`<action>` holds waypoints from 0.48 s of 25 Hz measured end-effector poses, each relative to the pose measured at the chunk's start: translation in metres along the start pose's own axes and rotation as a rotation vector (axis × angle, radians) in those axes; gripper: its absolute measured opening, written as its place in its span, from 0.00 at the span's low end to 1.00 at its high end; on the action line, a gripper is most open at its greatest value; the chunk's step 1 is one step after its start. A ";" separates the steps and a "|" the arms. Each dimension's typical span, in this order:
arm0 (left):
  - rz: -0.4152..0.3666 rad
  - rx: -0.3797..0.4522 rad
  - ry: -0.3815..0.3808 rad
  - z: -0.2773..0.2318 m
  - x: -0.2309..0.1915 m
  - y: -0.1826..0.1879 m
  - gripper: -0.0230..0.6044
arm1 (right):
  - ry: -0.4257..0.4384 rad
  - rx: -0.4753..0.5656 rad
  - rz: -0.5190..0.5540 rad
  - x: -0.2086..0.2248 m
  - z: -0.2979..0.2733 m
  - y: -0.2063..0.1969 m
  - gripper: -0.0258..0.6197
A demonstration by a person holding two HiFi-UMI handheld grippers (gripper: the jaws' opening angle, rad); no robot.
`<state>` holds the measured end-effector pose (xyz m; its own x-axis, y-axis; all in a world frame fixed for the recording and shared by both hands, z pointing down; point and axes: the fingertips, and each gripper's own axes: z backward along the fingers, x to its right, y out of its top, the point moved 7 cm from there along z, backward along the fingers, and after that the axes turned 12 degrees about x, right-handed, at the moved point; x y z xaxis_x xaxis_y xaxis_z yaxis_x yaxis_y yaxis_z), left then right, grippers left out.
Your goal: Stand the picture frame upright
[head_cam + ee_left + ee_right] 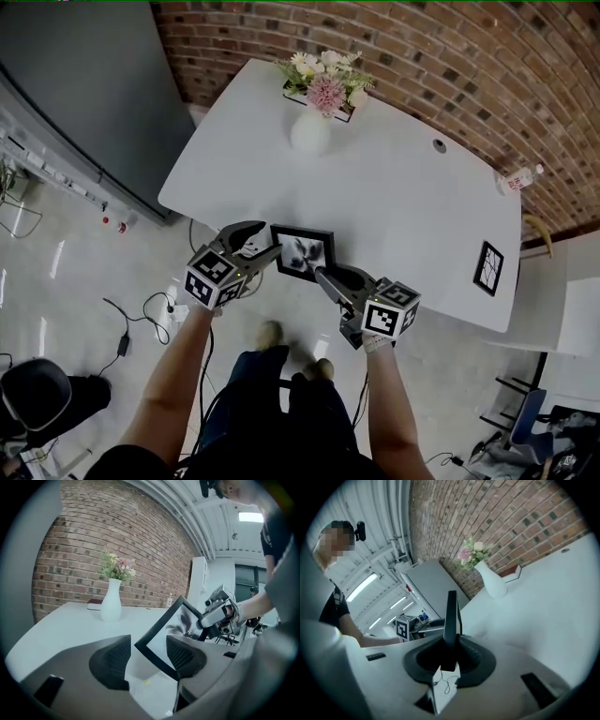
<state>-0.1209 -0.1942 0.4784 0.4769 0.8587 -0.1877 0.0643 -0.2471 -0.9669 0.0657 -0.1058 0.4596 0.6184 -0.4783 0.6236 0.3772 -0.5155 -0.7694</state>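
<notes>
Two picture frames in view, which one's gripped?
The near frame, clamped by the right hand-held gripper; the other frame sits alone at the right, untouched.

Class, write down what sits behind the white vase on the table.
Behind the vase lies a flat, dark red thing, perhaps a book, then the brick wall. The vase hides one end of it.

Three views, one table
The head view looked steeply down on the table (403, 216) from high above; both gripper views sat low and close, facing across it, sharing the vase (111, 604) and frame (173, 620).
</notes>
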 end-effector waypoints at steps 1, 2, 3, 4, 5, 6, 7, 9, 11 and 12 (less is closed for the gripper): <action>-0.015 -0.009 -0.014 0.001 -0.004 0.000 0.44 | 0.009 -0.020 0.020 -0.002 -0.006 0.001 0.13; -0.030 -0.014 -0.031 0.002 -0.006 0.002 0.45 | 0.017 -0.038 0.042 -0.004 -0.011 0.003 0.13; -0.044 -0.016 -0.051 0.002 -0.008 0.004 0.45 | 0.025 -0.055 0.063 -0.006 -0.015 0.005 0.13; -0.055 -0.016 -0.073 0.001 -0.010 0.007 0.45 | 0.033 -0.072 0.081 -0.007 -0.019 0.007 0.13; -0.063 -0.015 -0.099 0.000 -0.011 0.009 0.45 | 0.042 -0.088 0.098 -0.009 -0.024 0.009 0.13; -0.070 -0.013 -0.128 -0.002 -0.013 0.012 0.45 | 0.052 -0.104 0.115 -0.011 -0.027 0.012 0.13; -0.080 -0.011 -0.159 -0.005 -0.013 0.016 0.45 | 0.062 -0.120 0.133 -0.013 -0.031 0.015 0.13; -0.114 -0.017 -0.214 -0.007 -0.012 0.022 0.45 | 0.085 -0.160 0.180 -0.017 -0.039 0.020 0.13; -0.147 -0.034 -0.248 -0.009 -0.013 0.025 0.44 | 0.105 -0.211 0.245 -0.019 -0.046 0.026 0.13; -0.157 -0.047 -0.261 -0.010 -0.014 0.025 0.44 | 0.113 -0.240 0.280 -0.020 -0.049 0.028 0.13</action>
<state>-0.1170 -0.2166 0.4586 0.2172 0.9728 -0.0803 0.1627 -0.1172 -0.9797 0.0302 -0.1458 0.4326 0.5894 -0.6927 0.4155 0.0243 -0.4990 -0.8663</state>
